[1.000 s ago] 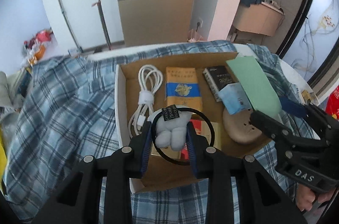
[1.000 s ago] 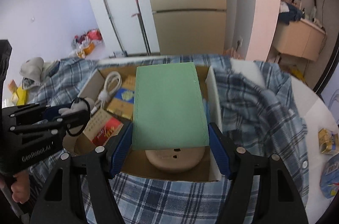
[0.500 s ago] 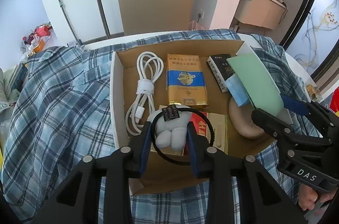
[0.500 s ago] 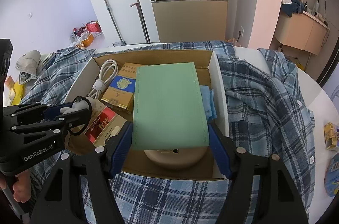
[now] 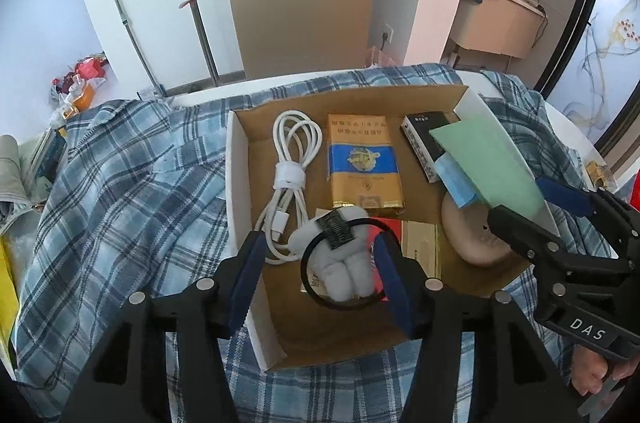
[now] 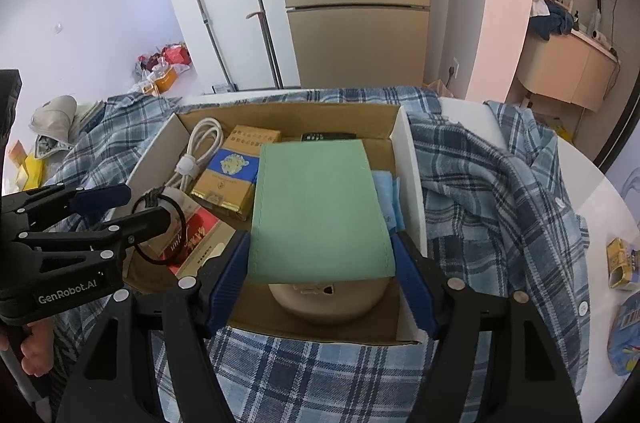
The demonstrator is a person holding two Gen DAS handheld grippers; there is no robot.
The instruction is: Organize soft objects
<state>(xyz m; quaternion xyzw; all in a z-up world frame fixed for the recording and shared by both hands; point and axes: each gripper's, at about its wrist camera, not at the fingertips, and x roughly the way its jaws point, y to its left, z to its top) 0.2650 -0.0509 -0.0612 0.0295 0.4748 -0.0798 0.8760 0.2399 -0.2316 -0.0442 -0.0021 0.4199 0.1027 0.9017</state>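
White plush toy (image 5: 340, 263) with a black ring (image 5: 344, 265) looped around it and a dark tag on top sits at the near left part of the cardboard box (image 5: 240, 207), partly over a red and gold packet (image 5: 420, 247). Left gripper (image 5: 320, 275) straddles the toy with jaws spread wide, blue pads (image 5: 248, 275) clear of the plush on both sides, so it is open and not pinching anything. In the right wrist view the same toy (image 6: 172, 199) shows just beyond the left gripper (image 6: 120, 207) tips. Green cloth (image 6: 320, 211) is clamped between the right gripper (image 6: 320, 263) pads, held flat and raised over the right part of the box (image 6: 408, 183), above a round beige object (image 6: 328, 299) on the box floor. A blue cloth (image 6: 386, 195) lies under the green one, against the right wall. Also in the box: coiled white cable (image 5: 292, 179) along the left side, yellow and blue carton (image 5: 362, 167) in the middle, black packet (image 5: 424, 139) at the far right. The box rests on a blue plaid shirt (image 5: 120, 191) spread over a white table (image 6: 600, 191). Right gripper (image 5: 536, 207) appears at the right edge of the left wrist view, holding the green cloth (image 5: 484, 159). Small packets lie on the table at far right (image 6: 620, 263).
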